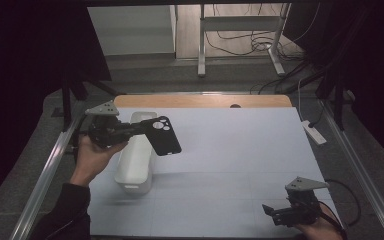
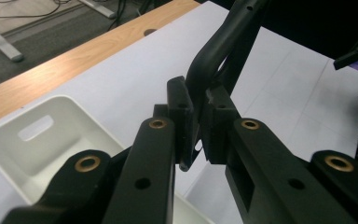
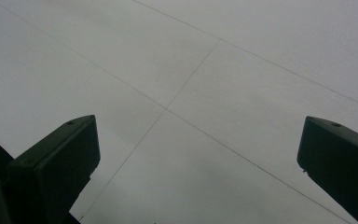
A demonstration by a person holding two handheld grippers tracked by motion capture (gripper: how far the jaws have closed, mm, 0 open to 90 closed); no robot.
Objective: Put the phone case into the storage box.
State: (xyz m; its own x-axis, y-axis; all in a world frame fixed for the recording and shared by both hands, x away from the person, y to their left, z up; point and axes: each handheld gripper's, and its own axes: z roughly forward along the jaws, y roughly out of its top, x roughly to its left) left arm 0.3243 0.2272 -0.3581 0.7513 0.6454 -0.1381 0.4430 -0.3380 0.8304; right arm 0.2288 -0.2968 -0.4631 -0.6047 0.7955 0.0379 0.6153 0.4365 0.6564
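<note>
Black case [image 1: 162,136], clamped in black left gripper [image 1: 141,127]; white bin [image 1: 136,165]; pale grey mat [image 1: 240,150] with faint grid lines; light wood table edge [image 1: 200,101]; black right gripper [image 1: 275,212].

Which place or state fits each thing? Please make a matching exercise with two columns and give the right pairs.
1. phone case
2. white bin
3. right gripper
4. wooden strip

a. jaws apart, holding nothing
b. along the table's far edge
c. clamped in the left gripper
d. standing on the table, below the case

Pairs: 1-c, 2-d, 3-a, 4-b
</note>
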